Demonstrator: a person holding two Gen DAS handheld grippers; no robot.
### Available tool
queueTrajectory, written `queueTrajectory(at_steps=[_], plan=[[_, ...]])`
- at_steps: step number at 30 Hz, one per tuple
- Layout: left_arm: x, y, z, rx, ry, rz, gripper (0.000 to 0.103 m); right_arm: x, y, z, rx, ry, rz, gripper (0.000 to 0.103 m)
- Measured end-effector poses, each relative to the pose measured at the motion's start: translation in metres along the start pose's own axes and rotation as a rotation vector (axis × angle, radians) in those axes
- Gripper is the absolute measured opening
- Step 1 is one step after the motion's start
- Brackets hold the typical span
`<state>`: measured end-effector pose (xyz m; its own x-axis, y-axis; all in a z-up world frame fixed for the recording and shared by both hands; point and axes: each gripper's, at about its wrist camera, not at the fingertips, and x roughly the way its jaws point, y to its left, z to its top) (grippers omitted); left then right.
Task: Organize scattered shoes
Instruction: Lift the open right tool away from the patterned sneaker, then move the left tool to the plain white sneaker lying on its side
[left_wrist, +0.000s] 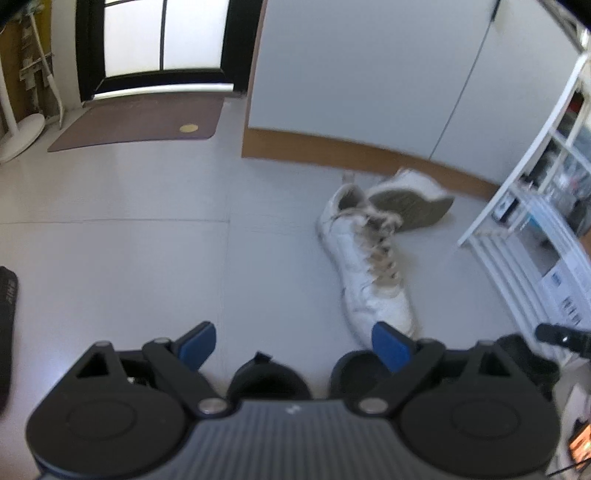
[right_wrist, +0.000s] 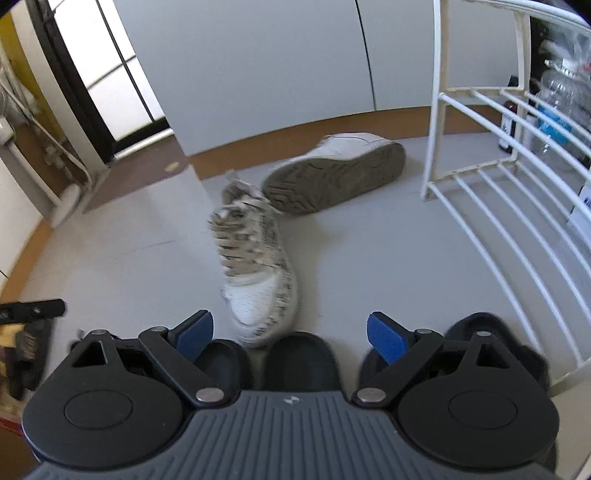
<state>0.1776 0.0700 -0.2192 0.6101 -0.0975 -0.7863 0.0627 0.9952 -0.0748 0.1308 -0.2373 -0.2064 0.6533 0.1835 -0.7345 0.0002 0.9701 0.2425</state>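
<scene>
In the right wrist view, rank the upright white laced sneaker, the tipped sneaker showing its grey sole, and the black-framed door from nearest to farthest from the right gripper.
1. Upright white laced sneaker, just ahead of the open right gripper.
2. Tipped sneaker showing its grey sole, beyond it, by the wall.
3. Black-framed door, far upper left.

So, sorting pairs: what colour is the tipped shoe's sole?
Grey-brown sole, clearest in the right wrist view.

You see a white sneaker (left_wrist: 364, 273) with beige laces at centre right, and above it a second sneaker (left_wrist: 410, 201) showing its grey-brown treaded sole. The doormat (left_wrist: 140, 120) at upper left is brown with a yellow dot. Gripper pads (left_wrist: 197, 343) are blue; the rack (right_wrist: 491, 206) at right is white.
</scene>
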Motion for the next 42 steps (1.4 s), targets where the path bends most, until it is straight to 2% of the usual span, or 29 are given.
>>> queueTrajectory(at_steps=[2, 5, 6, 8, 11, 15, 18, 26, 32, 36, 40, 42], plan=[[0.008, -0.001, 0.006, 0.044, 0.006, 0.020, 0.093, 0.006, -0.005, -0.004, 0.014, 0.011, -0.015, 0.094], [0.021, 0.000, 0.016, 0.064, 0.013, 0.039, 0.093, 0.017, -0.014, -0.009, 0.044, 0.056, 0.011, 0.094], [0.028, 0.002, 0.025, 0.043, 0.024, 0.066, 0.093, 0.021, -0.018, -0.010, 0.069, 0.081, 0.036, 0.094], [0.031, 0.005, 0.034, 0.019, 0.023, 0.072, 0.093, 0.026, -0.020, -0.010, 0.099, 0.104, 0.049, 0.094], [0.039, 0.005, 0.056, -0.010, 0.030, 0.084, 0.093, 0.032, -0.015, -0.007, 0.069, 0.109, 0.062, 0.094], [0.043, -0.003, 0.073, -0.028, 0.049, 0.048, 0.093, 0.027, -0.013, 0.000, 0.078, 0.087, 0.080, 0.094], [0.041, -0.016, 0.086, 0.009, 0.057, 0.046, 0.093, 0.021, -0.017, 0.004, 0.090, 0.076, 0.091, 0.094], [0.048, -0.076, 0.142, 0.235, 0.050, 0.081, 0.093, 0.002, -0.040, 0.012, 0.109, 0.046, 0.102, 0.093], [0.063, -0.112, 0.177, 0.251, 0.060, 0.049, 0.093, -0.023, -0.050, 0.012, 0.099, -0.013, 0.090, 0.093], [0.073, -0.138, 0.196, 0.321, 0.077, 0.060, 0.094, -0.034, -0.063, 0.008, 0.152, -0.036, 0.113, 0.093], [0.091, -0.151, 0.217, 0.337, 0.097, 0.023, 0.094, -0.040, -0.076, 0.008, 0.181, -0.045, 0.109, 0.094], [0.102, -0.156, 0.224, 0.342, 0.092, 0.048, 0.094, -0.042, -0.082, 0.008, 0.195, -0.050, 0.108, 0.094]])
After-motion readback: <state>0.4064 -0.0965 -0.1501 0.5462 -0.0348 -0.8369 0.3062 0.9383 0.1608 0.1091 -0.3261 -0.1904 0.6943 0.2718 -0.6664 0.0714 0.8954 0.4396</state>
